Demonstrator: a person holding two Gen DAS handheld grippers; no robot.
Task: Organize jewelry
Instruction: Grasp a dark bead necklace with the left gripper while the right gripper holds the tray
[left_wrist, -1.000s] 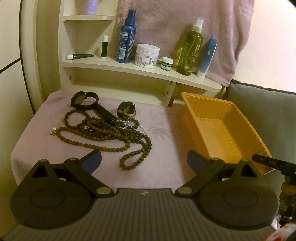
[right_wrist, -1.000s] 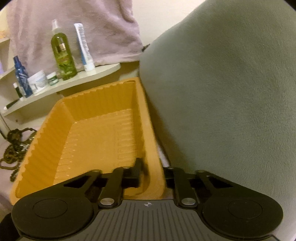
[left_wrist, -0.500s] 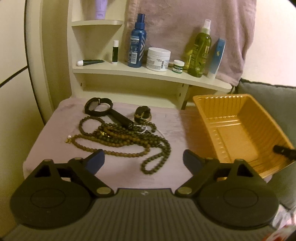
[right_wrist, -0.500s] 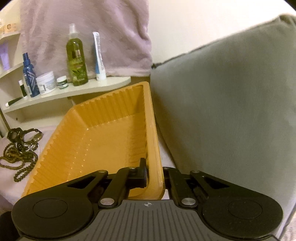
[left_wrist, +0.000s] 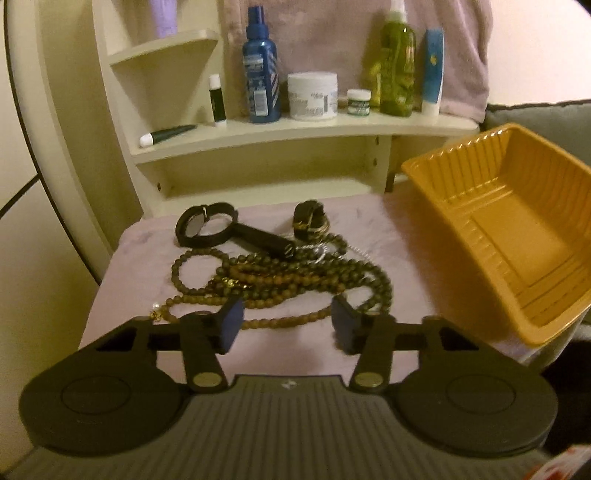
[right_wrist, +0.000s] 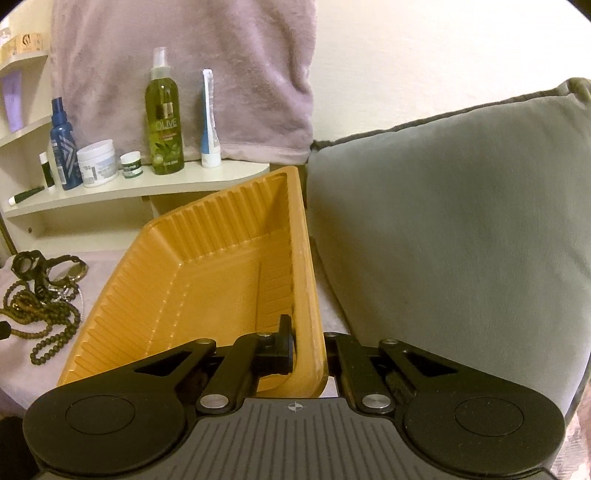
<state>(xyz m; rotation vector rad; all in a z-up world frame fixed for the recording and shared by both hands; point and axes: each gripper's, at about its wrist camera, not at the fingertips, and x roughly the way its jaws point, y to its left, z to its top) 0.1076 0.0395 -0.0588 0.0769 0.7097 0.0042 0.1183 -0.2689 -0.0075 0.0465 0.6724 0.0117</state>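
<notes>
Right hand-held gripper (right_wrist: 308, 350) clamps the tilted tray (right_wrist: 177, 280); left hand-held gripper (left_wrist: 286, 323), closing, straddles the beads (left_wrist: 295, 277) without pinching

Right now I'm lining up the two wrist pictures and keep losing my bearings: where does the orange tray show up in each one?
Left wrist view: the orange tray fills the right side, tilted, beyond the bead necklaces.
Right wrist view: the orange tray sits centre, its near wall clamped in the right gripper.
Shared landmark: the green olive spray bottle on the shelf behind it.
</notes>
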